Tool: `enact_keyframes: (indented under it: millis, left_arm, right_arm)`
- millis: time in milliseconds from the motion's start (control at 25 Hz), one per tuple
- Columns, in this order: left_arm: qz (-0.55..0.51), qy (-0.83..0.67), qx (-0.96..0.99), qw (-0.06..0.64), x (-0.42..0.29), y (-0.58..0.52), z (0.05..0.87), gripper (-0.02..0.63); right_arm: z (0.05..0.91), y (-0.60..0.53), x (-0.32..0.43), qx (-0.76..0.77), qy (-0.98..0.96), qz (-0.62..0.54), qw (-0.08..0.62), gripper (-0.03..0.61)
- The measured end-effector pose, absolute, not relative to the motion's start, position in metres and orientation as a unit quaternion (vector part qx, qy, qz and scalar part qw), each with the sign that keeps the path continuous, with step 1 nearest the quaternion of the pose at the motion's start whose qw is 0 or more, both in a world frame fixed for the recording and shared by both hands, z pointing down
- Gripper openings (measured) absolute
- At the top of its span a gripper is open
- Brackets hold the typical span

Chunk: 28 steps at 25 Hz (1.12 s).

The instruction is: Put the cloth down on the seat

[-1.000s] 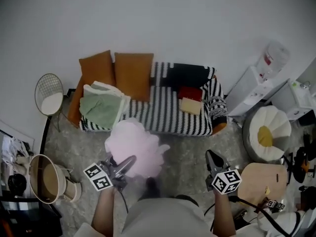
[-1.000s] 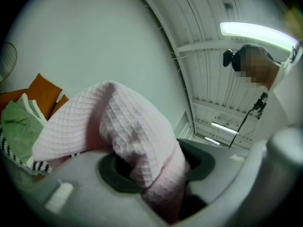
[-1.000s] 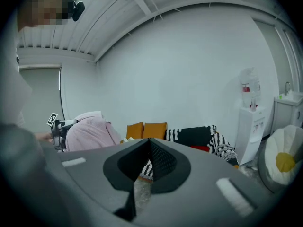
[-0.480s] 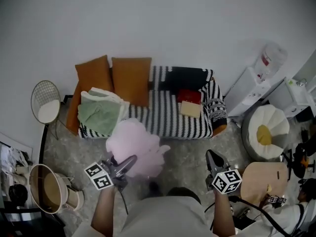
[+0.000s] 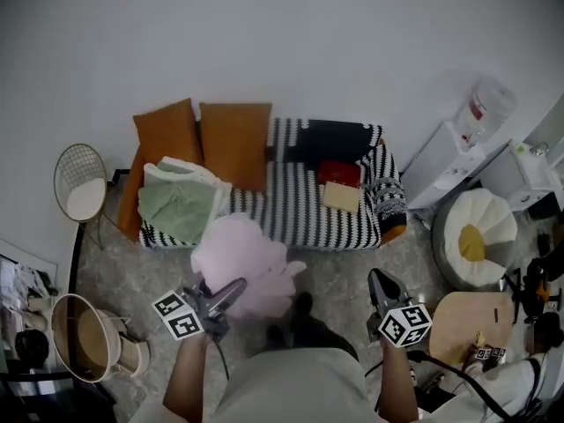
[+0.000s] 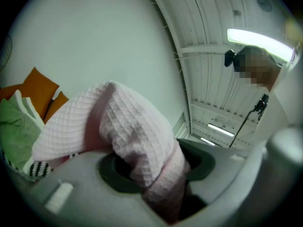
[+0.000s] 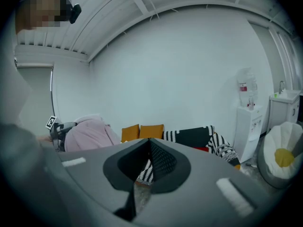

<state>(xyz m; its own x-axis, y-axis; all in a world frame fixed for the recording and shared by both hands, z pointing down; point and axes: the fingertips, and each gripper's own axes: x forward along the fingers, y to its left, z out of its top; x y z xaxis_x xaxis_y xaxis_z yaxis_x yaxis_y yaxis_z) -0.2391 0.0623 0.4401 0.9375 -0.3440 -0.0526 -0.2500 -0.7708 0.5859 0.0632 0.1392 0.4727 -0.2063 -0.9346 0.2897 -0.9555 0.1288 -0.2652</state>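
Note:
A pink waffle cloth (image 5: 242, 258) bulges in front of my left gripper (image 5: 233, 287), which is shut on it. In the left gripper view a fold of the cloth (image 6: 123, 126) runs between the jaws of the left gripper (image 6: 156, 167). It hangs over the floor just short of the black-and-white striped sofa seat (image 5: 300, 210). My right gripper (image 5: 377, 278) stays at the right, apart from the cloth, shut with nothing in it. In the right gripper view the right gripper (image 7: 149, 143) faces the sofa (image 7: 189, 136), with the cloth (image 7: 87, 134) at the left.
On the sofa are two orange cushions (image 5: 233, 135), a folded green towel stack (image 5: 181, 201), a red item (image 5: 339, 173) and a tan one (image 5: 341, 195). A wire side table (image 5: 79, 183) and basket (image 5: 84, 324) stand left. A white pouf (image 5: 480, 236) and wooden stool (image 5: 467, 324) stand right.
Both grippers have edged a little towards the sofa, and the cloth is still in the left one. The person's foot has come forward below the cloth.

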Motion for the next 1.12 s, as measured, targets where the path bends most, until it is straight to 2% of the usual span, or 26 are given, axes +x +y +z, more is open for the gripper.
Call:
enact_keyframes:
  millis: [1120]
  left_arm:
    - [-0.069, -0.211, 0.928, 0.300, -0.166, -0.073, 0.445, 0.212]
  right_arm:
    - [0.491, -0.046, 0.128, 0.574, -0.787, 0.221, 0.034, 0.005]
